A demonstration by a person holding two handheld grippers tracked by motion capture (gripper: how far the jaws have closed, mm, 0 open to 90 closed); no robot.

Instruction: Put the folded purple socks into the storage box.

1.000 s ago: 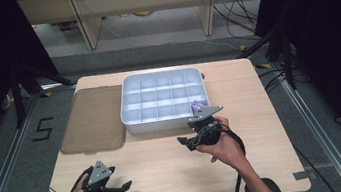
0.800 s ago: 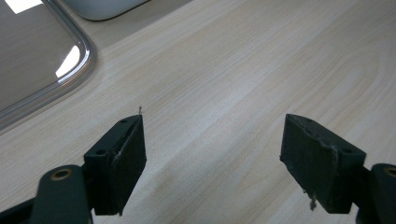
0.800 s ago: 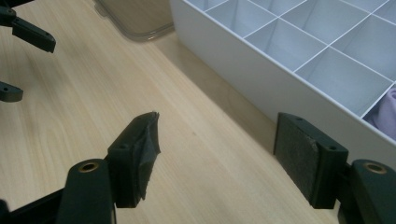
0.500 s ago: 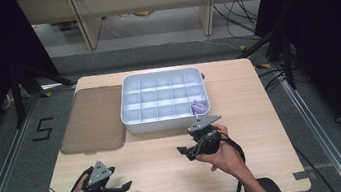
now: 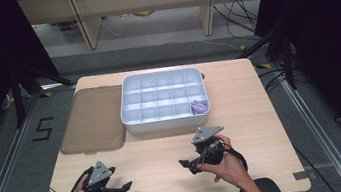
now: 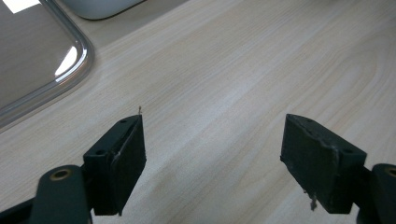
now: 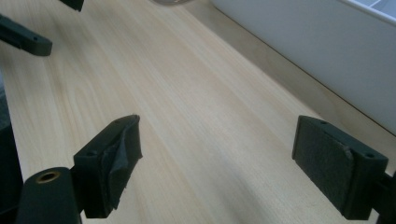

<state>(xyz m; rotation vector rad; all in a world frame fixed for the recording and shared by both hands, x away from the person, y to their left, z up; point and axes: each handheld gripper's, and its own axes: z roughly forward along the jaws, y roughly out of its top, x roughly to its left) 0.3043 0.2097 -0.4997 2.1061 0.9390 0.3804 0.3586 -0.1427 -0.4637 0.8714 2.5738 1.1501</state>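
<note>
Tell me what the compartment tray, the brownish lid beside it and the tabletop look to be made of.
Compartment tray: likely moulded plastic, pale grey-white, smooth, with rounded corners and thin dividers.
Brownish lid: probably tinted see-through plastic; in the left gripper view its raised rim glints and light reflects off it.
Tabletop: light wood or a wood-look laminate, with matte grain lines; which one cannot be told.

I see the surface (image 5: pixel 257 114) evenly lit from overhead, dark surroundings at three and nine o'clock, glare on the lid (image 6: pixel 70 58), near jaws soft.
</note>
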